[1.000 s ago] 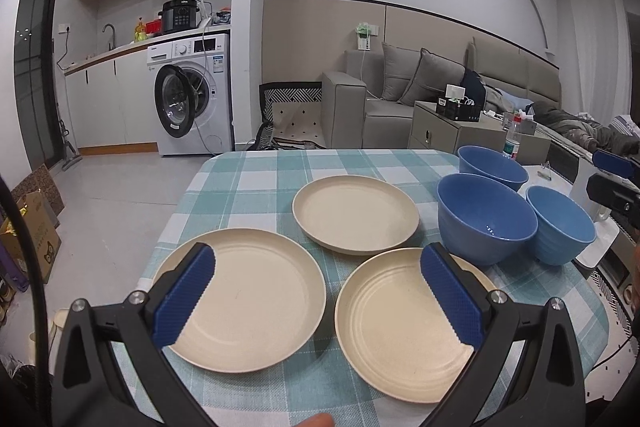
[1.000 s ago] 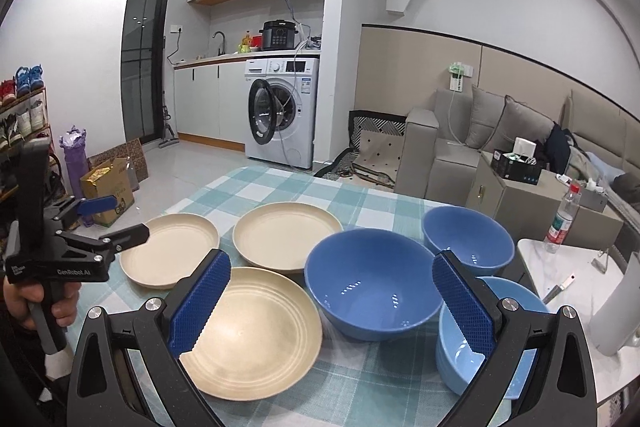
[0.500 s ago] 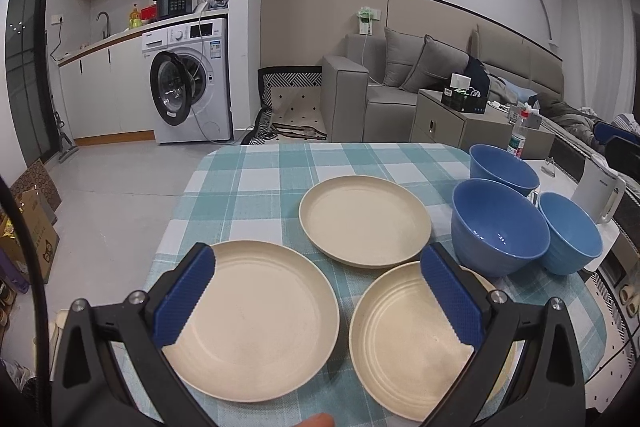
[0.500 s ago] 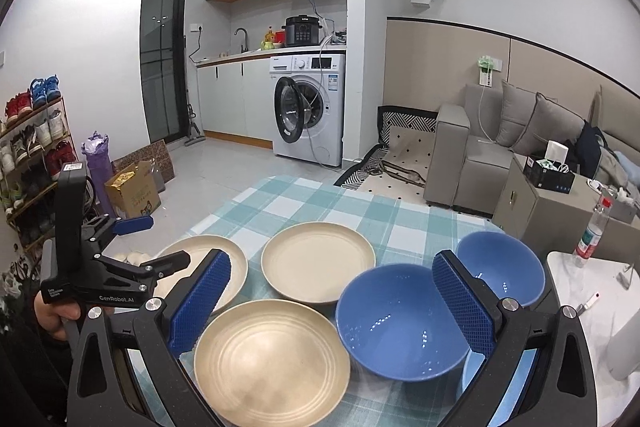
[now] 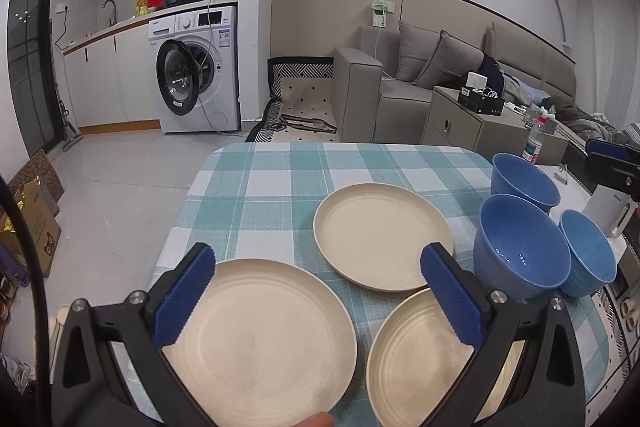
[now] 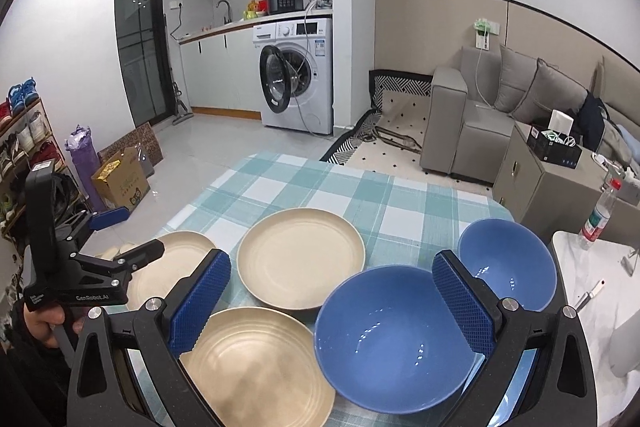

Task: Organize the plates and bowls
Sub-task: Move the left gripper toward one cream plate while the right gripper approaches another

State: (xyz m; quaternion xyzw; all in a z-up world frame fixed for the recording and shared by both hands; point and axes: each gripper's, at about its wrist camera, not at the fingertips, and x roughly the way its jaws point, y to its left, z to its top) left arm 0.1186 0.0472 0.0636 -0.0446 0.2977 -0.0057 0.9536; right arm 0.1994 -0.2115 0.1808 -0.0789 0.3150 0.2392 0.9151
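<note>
Three beige plates lie on the checked tablecloth (image 5: 280,179): a near left plate (image 5: 260,343), a near right plate (image 5: 416,367) and a far plate (image 5: 380,235). Three blue bowls stand to their right: a large one (image 5: 520,247), a far one (image 5: 524,181) and a small one (image 5: 588,251). My left gripper (image 5: 318,297) is open and empty above the near plates. My right gripper (image 6: 330,301) is open and empty above the large bowl (image 6: 392,339) and the near right plate (image 6: 256,367). The left gripper also shows in the right wrist view (image 6: 120,239).
A white kettle (image 5: 612,207) stands on a white surface right of the bowls. A grey sofa (image 5: 420,83), a side cabinet (image 5: 472,123) and a washing machine (image 5: 196,67) lie beyond the table. Cardboard boxes (image 6: 120,179) sit on the floor at the left.
Both grippers have risen and drawn back from the table, so plates and bowls sit lower in both views. Both stay open. The dishes have not moved.
</note>
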